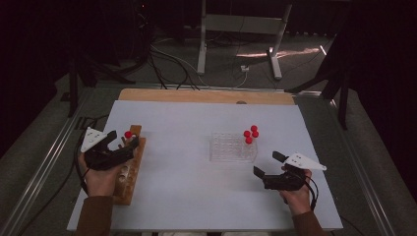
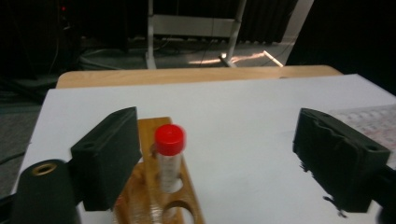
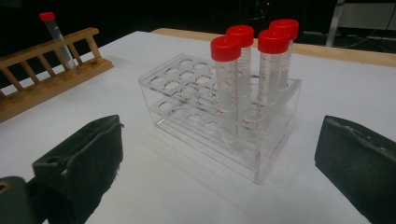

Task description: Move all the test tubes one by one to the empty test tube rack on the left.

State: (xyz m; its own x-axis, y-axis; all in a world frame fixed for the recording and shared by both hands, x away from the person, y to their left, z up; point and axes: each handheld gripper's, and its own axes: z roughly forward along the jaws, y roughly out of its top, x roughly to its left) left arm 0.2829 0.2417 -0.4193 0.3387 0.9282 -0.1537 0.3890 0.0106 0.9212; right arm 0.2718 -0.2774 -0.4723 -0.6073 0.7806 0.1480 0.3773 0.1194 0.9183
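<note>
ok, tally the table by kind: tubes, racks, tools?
Red-capped tubes: 5, four in the clear rack, one in the wooden rack
Racks: 2
Tools: 2, left tool, right tool
Total: 9

No words or numbers here can be made out — nothing legible on any item. The clear rack [image 3: 219, 116] carries small red marks along its tiers and front edge in the right gripper view, but they are too small and blurred to read. The tubes [image 3: 243, 70] standing in it show fine graduation lines — no digits can be told. The wooden rack [image 2: 161, 186] and the surface [image 1: 196, 162] bear no print.
</note>
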